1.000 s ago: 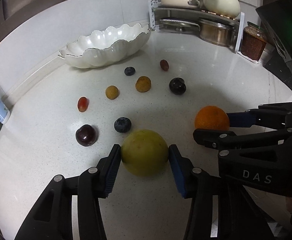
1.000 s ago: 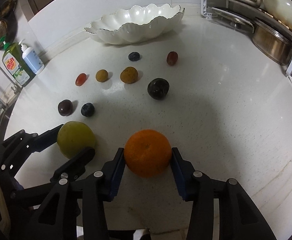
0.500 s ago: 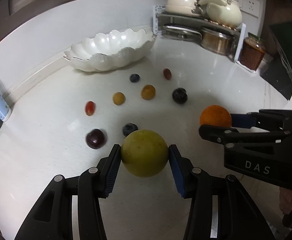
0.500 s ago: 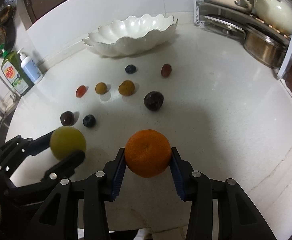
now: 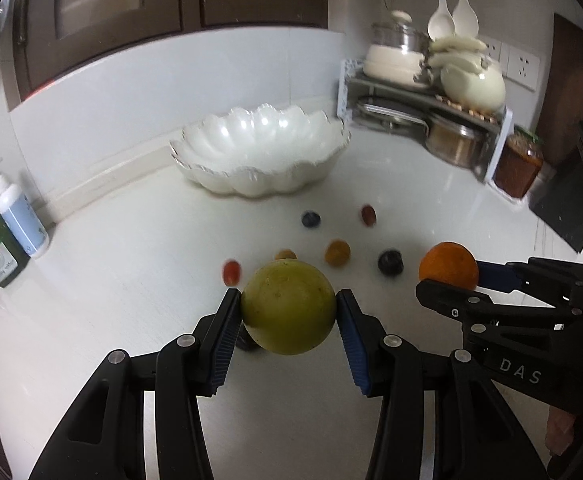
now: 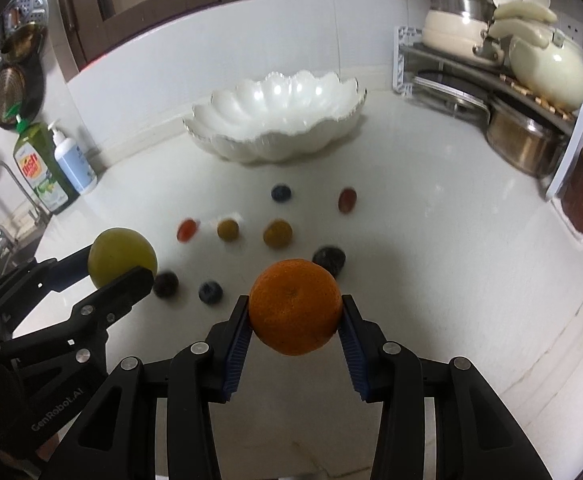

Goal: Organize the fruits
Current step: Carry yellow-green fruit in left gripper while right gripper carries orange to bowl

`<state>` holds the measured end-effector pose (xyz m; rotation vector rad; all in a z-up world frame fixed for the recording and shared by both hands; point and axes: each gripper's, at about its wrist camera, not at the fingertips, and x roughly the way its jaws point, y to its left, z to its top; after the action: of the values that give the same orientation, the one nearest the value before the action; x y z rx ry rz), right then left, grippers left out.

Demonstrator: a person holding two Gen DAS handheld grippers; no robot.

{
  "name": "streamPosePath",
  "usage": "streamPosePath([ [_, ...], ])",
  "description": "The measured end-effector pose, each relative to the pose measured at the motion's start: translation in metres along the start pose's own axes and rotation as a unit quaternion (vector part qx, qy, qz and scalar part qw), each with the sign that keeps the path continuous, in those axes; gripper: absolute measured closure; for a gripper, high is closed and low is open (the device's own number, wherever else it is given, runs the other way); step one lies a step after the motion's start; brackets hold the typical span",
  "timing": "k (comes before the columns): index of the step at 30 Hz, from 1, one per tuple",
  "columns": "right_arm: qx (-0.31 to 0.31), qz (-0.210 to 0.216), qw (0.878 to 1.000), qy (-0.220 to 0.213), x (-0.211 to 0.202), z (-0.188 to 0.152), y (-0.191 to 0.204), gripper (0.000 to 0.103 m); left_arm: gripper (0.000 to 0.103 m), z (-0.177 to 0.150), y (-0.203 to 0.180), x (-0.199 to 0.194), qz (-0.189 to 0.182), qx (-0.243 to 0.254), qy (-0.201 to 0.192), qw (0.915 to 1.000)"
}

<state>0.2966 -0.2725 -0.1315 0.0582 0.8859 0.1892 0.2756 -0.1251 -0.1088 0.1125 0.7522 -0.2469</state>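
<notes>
Left jaws clamping green fruit [image 5: 288, 307], right jaws clamping orange [image 6: 295, 306]

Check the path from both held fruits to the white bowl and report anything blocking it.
Nothing visible blocks it. The green fruit in the left tongs and the orange in the right tongs are off the counter; only small loose fruits lie low on it before the bowl, which looks empty.

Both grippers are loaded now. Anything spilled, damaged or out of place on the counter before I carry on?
Nothing stands out. The left gripper holds the green fruit squarely, the right gripper the orange. The white bowl sits upright and empty; the small fruits lie loose on the counter, none visibly split. No spills.
</notes>
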Motion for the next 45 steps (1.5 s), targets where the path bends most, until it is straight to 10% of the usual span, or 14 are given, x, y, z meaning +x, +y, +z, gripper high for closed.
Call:
streamPosePath([
  [20, 0.012, -0.014, 0.995, -0.102, -0.019, 0.063, 0.032, 0.059, 0.055, 0.069, 0.043, -0.014, 0.004, 0.0, -0.078, 0.997],
  [45, -0.016, 0.004, 0.991, -0.131, 0.017, 0.174, 0.008, 0.059, 0.055, 0.162, 0.051, 0.031, 0.055, -0.039, -0.09, 0.9937],
])
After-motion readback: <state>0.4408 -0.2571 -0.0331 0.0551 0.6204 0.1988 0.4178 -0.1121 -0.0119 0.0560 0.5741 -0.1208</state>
